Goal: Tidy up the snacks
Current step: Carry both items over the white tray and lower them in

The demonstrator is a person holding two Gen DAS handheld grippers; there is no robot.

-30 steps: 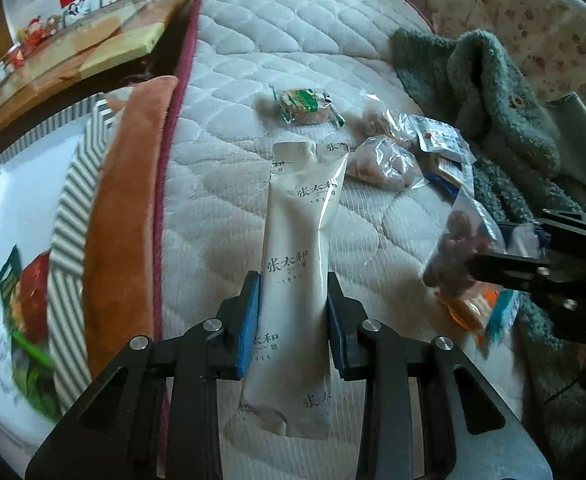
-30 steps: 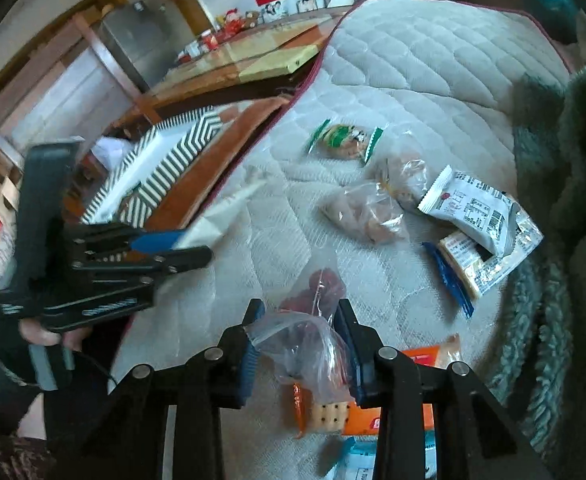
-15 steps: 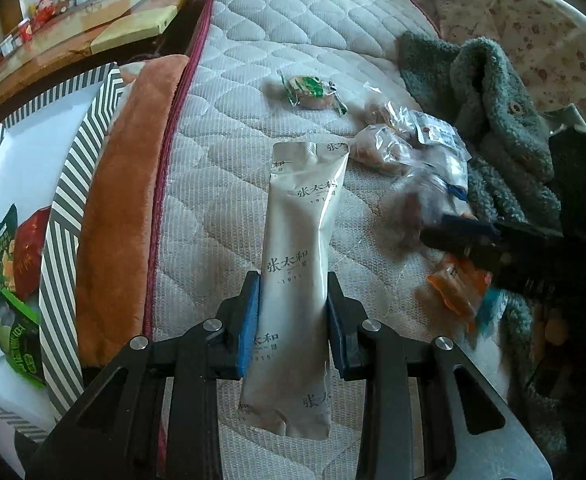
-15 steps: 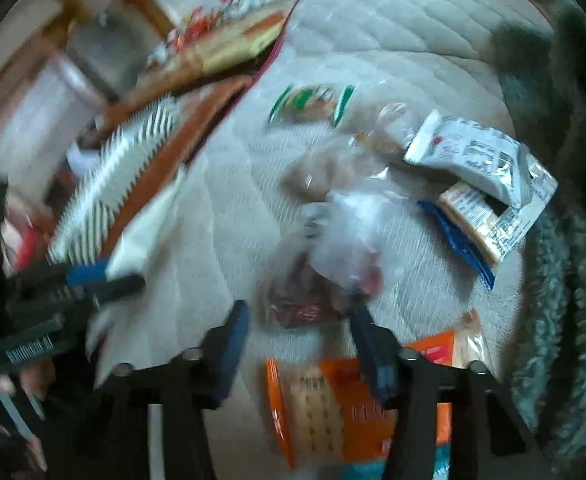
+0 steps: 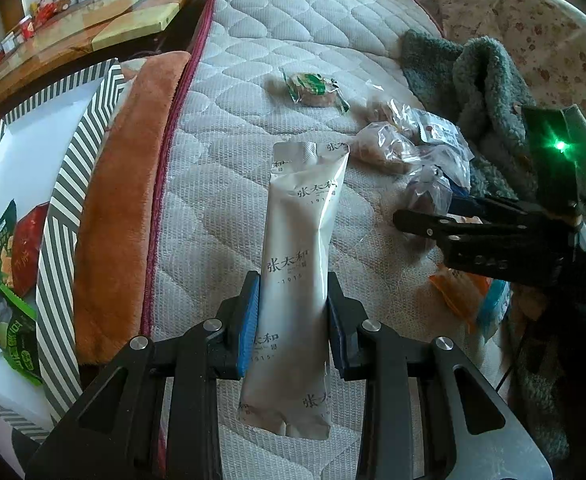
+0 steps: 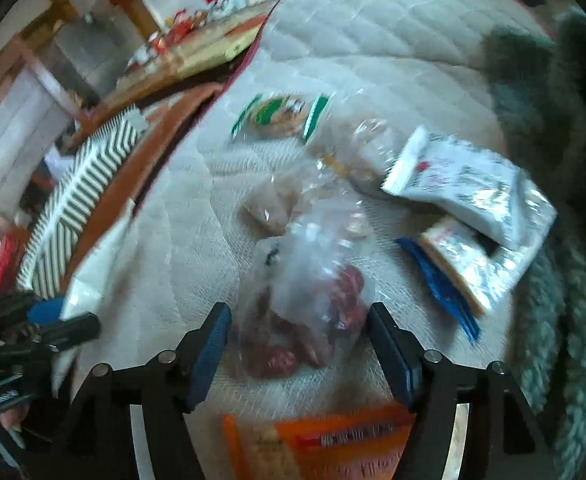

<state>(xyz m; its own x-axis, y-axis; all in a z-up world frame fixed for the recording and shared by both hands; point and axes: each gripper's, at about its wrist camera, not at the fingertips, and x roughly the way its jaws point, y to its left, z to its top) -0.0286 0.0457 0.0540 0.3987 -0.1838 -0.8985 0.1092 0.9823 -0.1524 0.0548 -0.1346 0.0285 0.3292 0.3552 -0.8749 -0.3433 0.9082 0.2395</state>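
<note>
My left gripper [image 5: 293,320] is shut on a long white pouch [image 5: 299,236] with Chinese print, held above the quilted mattress [image 5: 293,40]. My right gripper [image 6: 299,350] is open, its jaws wide on either side of a clear bag of red dates [image 6: 305,320] that lies on the mattress. The right gripper also shows in the left wrist view [image 5: 433,222], with the date bag [image 5: 429,192] at its tip. A striped box [image 5: 65,184] at the left holds green and red snack packs [image 5: 13,248].
On the mattress lie a green-wrapped cake [image 5: 313,88], clear bags of brown snacks [image 5: 385,144], white and silver packets [image 6: 461,184], a blue wrapper [image 6: 441,284] and an orange cracker pack [image 6: 333,440]. A grey-green fleece [image 5: 489,80] lies at the right. A brown cushion [image 5: 121,184] borders the box.
My right gripper has opened and let go of the date bag, which now lies on the mattress between its jaws. My left gripper still holds the white pouch.
</note>
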